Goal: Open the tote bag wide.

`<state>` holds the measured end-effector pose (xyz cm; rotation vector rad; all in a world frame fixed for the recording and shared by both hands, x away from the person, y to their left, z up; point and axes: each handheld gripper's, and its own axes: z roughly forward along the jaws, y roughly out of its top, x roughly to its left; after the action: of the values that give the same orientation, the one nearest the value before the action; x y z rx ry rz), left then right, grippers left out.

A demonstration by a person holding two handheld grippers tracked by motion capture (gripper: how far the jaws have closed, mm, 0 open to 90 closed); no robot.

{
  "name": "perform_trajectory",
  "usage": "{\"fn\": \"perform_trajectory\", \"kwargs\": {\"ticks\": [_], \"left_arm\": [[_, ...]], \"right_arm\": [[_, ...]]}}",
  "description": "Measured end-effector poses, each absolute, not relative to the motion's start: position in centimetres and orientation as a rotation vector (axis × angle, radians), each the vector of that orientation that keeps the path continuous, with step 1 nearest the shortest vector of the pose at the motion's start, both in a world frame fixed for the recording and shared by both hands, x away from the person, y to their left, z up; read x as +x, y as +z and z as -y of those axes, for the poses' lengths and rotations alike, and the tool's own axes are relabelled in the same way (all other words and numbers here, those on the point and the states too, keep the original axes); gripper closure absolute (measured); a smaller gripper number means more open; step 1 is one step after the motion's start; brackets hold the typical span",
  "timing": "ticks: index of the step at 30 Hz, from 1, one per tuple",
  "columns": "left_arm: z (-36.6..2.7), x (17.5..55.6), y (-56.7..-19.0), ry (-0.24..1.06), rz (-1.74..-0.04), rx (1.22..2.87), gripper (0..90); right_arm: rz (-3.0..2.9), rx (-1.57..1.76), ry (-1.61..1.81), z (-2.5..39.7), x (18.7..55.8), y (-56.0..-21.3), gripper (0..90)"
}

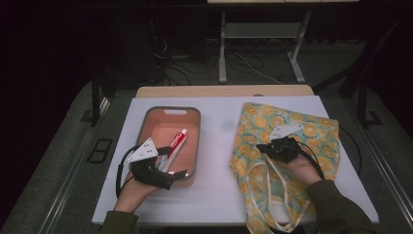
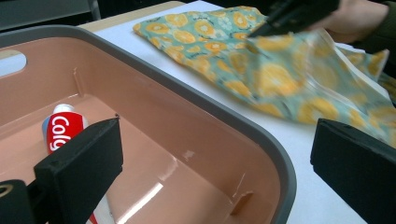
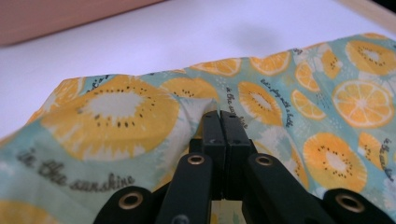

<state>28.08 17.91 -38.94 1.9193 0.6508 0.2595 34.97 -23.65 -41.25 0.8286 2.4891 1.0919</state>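
Between my right gripper's [image 3: 220, 116] closed jaws sat one bag [image 3: 289, 93] fold; my left gripper [image 2: 210, 154] hung open, half-hiding one tube [image 2: 63, 130].

Lying on the white rectangular table [image 1: 219, 161]: a salmon-pink plastic bin with a grey rim [image 1: 144, 127] at left, holding a red-and-white toothpaste tube [image 1: 176, 142]; a teal cloth tote bag printed with orange citrus slices [image 1: 311, 127] at right. Hovering over the bin's near corner, the left tool [image 1: 167, 163]. Resting on the bag's middle, the right tool [image 1: 269, 146], its handles trailing toward the near edge.
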Motion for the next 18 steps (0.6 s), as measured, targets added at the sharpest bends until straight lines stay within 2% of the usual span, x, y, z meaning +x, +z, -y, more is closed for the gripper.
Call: {"fn": "perform_trajectory", "kwargs": {"ticks": [6,10,13,18], "left_arm": [[-17.9,28.1,-39.0,0.260,-0.651,1.919,1.0],[-17.9,28.0,-39.0,0.261,-0.650,1.922,1.0],[-17.8,28.0,-39.0,0.264,-0.649,1.926,1.0],[-17.8,28.0,-39.0,0.266,-0.649,1.926,1.0]], "right_arm": [[-2.492,0.869,1.087,23.5,36.4,-41.7,88.6],[-2.502,0.878,1.148,24.4,35.3,-41.0,56.4],[-2.484,0.884,1.197,25.6,33.9,-39.6,44.8],[-2.504,0.861,1.201,27.7,30.9,-39.0,39.0]]}}
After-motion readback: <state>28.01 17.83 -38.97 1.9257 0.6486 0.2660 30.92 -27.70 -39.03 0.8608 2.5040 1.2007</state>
